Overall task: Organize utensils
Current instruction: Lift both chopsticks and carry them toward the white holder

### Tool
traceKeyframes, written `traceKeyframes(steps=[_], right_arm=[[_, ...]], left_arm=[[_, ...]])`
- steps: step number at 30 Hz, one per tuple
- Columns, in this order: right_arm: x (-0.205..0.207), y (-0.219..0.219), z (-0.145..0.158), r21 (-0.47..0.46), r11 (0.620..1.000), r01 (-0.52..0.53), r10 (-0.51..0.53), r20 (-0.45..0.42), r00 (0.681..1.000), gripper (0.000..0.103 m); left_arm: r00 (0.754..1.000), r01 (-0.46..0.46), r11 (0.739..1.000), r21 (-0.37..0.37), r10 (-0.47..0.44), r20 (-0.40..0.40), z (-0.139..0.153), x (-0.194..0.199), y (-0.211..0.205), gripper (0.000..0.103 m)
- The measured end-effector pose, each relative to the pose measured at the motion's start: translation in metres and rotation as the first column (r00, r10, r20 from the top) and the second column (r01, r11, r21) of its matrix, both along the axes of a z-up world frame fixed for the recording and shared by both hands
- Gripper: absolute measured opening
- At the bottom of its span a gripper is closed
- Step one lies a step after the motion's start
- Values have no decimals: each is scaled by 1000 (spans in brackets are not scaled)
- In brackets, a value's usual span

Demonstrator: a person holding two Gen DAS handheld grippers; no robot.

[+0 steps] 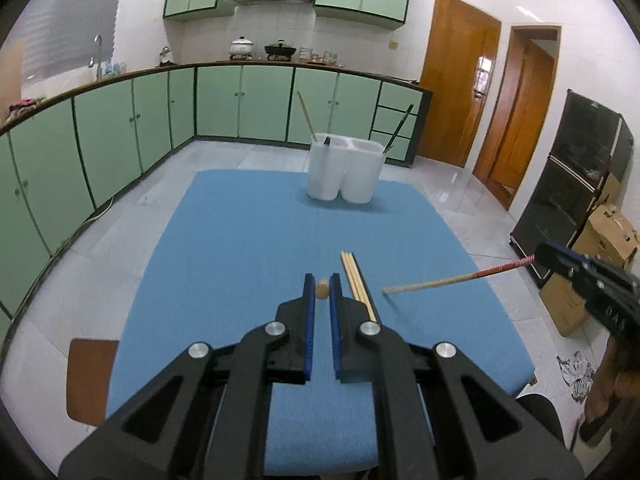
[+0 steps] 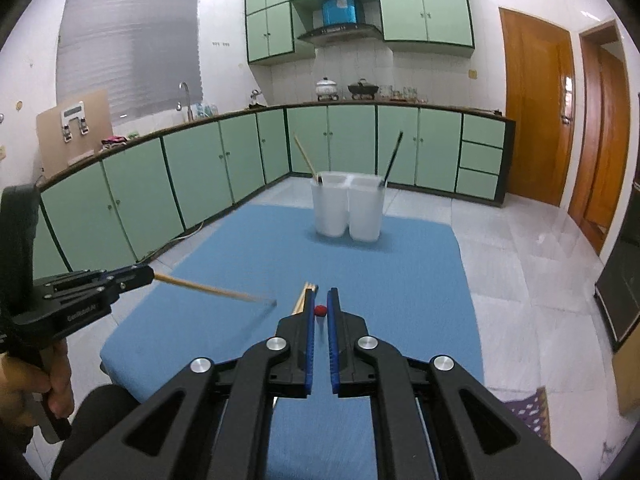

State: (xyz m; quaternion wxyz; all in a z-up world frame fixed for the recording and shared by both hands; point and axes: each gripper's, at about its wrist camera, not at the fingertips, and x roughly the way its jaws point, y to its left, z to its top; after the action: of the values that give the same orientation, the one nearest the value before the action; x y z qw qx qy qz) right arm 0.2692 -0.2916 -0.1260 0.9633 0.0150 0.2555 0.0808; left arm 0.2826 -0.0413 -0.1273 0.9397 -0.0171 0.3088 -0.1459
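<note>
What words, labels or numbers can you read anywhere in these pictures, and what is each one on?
"GenRobot.AI", only roughly legible: pale lettering on the black body of the left hand-held gripper, in the right wrist view.
Pale letters on the body of the right hand-held gripper, in the left wrist view: too blurred to read.
White panel on the cardboard box by the window: too small to read.
Blue panel of the range hood: no readable print.

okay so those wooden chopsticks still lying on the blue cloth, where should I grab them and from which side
Judging by their pose, grip the wooden chopsticks near their far ends, coming down from above with the jaws across the bundle. They lie flat and parallel on the blue cloth, running away from you, so only a top approach seems workable.
</note>
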Motion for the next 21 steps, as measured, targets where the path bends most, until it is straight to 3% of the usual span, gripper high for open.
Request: traceKeyframes(steps=[8,21], right_arm=[[44,1,26,-26,999,-30,29,-57,998,6],[105,-4,62,-56,997,-55,46,-155,987,6]], left_arm=[[997,75,994,82,-74,-14,28,26,-13,6],[987,139,987,79,-131,-92,67,86,-18,6]])
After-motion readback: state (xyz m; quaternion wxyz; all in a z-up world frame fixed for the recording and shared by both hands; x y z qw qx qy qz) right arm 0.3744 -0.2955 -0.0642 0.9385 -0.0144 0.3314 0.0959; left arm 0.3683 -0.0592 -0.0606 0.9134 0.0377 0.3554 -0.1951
